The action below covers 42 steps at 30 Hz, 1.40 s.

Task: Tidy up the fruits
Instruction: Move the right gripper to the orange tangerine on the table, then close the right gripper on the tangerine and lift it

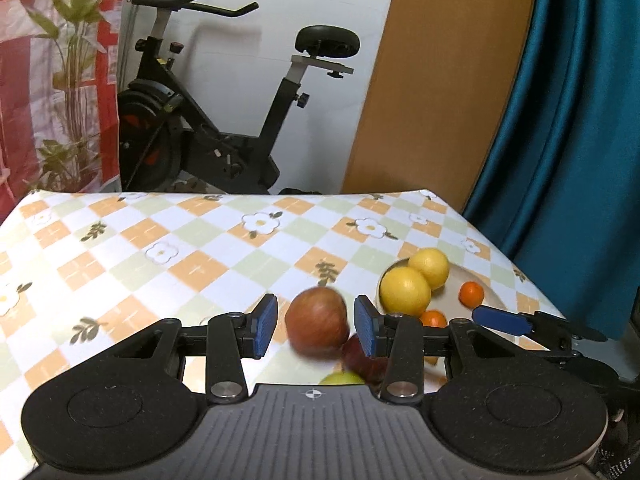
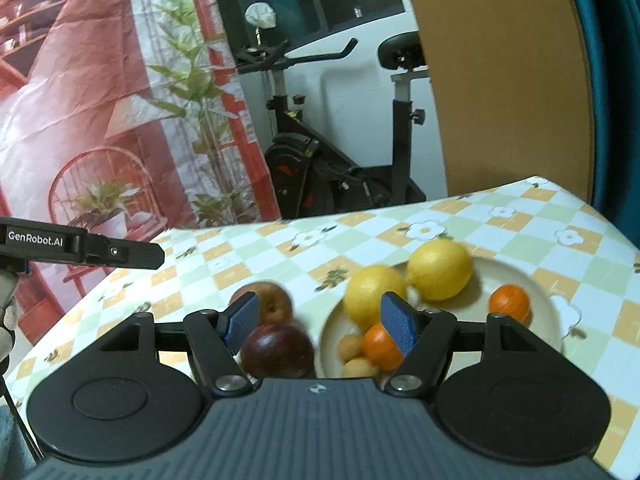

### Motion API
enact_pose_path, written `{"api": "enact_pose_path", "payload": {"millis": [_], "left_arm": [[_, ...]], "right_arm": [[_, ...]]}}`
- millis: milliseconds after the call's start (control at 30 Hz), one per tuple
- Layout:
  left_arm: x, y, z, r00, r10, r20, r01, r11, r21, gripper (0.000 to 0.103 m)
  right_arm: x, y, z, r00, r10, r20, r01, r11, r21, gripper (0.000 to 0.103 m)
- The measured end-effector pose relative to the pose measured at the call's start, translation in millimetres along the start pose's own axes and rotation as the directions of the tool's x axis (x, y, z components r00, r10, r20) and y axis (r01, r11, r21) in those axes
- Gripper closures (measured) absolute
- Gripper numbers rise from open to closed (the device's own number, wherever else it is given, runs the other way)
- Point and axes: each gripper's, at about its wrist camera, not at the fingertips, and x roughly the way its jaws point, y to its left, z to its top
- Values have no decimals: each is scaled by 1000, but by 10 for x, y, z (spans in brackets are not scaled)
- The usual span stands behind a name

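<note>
A cream plate (image 2: pixel 548 300) on the checked tablecloth (image 1: pixel 160 248) holds two big yellow lemons (image 2: pixel 440 268), two small oranges (image 2: pixel 510 304) and two tiny tan fruits (image 2: pixel 352 348); beside it lie a red-brown apple (image 1: pixel 318 322) and a dark red apple (image 2: pixel 278 350). The left gripper (image 1: pixel 316 326) stands open, the blurred red-brown apple showing between its blue pads without touching either. The right gripper (image 2: pixel 322 322) is open and empty above the plate's near rim.

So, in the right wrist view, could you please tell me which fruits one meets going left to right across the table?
Dark red apple → small tan fruits → near lemon → far lemon → right-hand orange.
</note>
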Motion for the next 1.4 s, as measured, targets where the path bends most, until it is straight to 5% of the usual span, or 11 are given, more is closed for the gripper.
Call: {"api": "enact_pose_path", "payload": {"millis": [500,833,1400], "left_arm": [[-115,106,-465,999,-40,-18,39,999,-26,59],[-123,-138,-628,994,-102,-36,103,994,42,59],[318,-534,-756,951,-230,-208,237,971,10,59]], "right_arm": [[-89,428,-500,992,9,-129,-29,988,-154,33],[-182,463,-693,980,-29,-195,-13,977,-213,33],[-143,306,-820,972,4,-235,-48,982,-182,51]]}}
